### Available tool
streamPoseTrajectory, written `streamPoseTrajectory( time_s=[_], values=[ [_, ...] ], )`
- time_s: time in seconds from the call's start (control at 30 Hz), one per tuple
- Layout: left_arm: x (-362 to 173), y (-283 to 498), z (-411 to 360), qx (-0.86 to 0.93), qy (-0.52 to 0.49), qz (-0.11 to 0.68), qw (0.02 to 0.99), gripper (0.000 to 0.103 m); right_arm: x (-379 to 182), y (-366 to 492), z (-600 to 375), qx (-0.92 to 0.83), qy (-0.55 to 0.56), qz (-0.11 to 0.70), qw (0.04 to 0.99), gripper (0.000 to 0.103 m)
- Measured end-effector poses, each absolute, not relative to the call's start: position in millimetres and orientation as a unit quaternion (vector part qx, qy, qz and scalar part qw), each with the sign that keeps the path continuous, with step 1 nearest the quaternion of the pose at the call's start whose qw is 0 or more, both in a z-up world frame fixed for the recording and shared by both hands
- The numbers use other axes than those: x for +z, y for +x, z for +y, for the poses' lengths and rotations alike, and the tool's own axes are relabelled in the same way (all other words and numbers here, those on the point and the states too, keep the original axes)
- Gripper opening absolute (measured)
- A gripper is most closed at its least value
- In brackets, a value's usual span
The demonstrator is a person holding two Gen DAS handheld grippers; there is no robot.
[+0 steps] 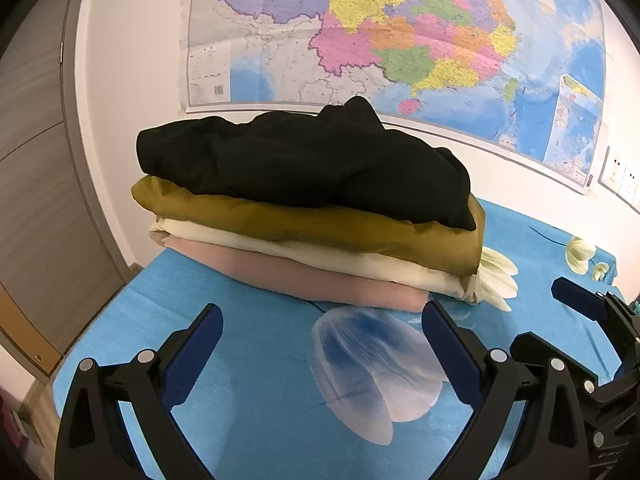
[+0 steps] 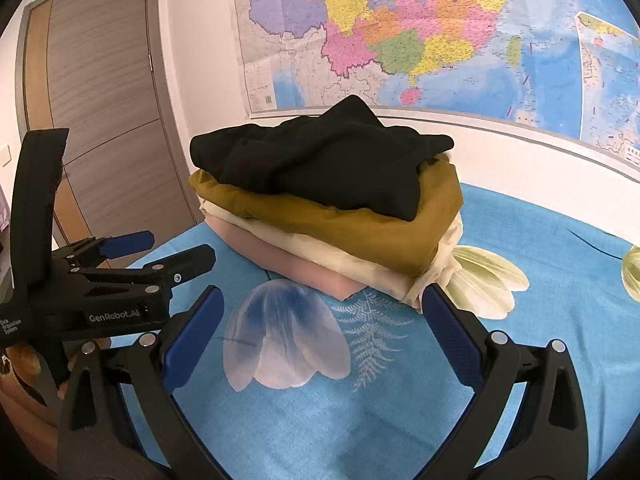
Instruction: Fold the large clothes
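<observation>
The left gripper hangs low over the bed, jaws spread wide and holding nothing; its fingers frame bare blue sheet, just short of the pile's near edge. The right gripper sits close beside it, likewise spread and empty, aimed at the same pile from slightly further right. In the right view the left gripper shows side-on at the left edge, which puts the two tools level and near each other, neither touching cloth. That paired, released stance suggests a pause between garments rather than a grasp in progress.

The clothes lie ahead as one stack on the bed, near the wall with the map. A black garment lies on top, bunched and uneven, with a peak of cloth poking up at the back. Under it lies an olive layer, then a cream one, then a pink one at the bottom. The lower three lie flat with clean folded edges facing the grippers, probably so that each supports the next. The black one looks the least tidy, so it may want smoothing, though that is a guess.

The sheet before the stack is free of clothes, likely kept so as working space. A door stands to the left of the bed.
</observation>
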State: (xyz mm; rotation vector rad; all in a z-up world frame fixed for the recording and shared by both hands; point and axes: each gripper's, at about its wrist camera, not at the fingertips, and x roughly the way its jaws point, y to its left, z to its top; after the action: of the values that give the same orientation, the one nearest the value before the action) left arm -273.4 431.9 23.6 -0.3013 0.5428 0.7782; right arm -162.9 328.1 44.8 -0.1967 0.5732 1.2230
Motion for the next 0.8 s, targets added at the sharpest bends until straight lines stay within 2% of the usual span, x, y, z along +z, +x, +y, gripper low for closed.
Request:
streamPoseTrajectory(
  time_s=[0.8],
  values=[
    [24, -274, 424, 0.374, -0.141, 0.259, 0.879, 0.096, 43, -163, 317, 0.563, -0.083, 0.27, 0.777, 0.098]
  ],
)
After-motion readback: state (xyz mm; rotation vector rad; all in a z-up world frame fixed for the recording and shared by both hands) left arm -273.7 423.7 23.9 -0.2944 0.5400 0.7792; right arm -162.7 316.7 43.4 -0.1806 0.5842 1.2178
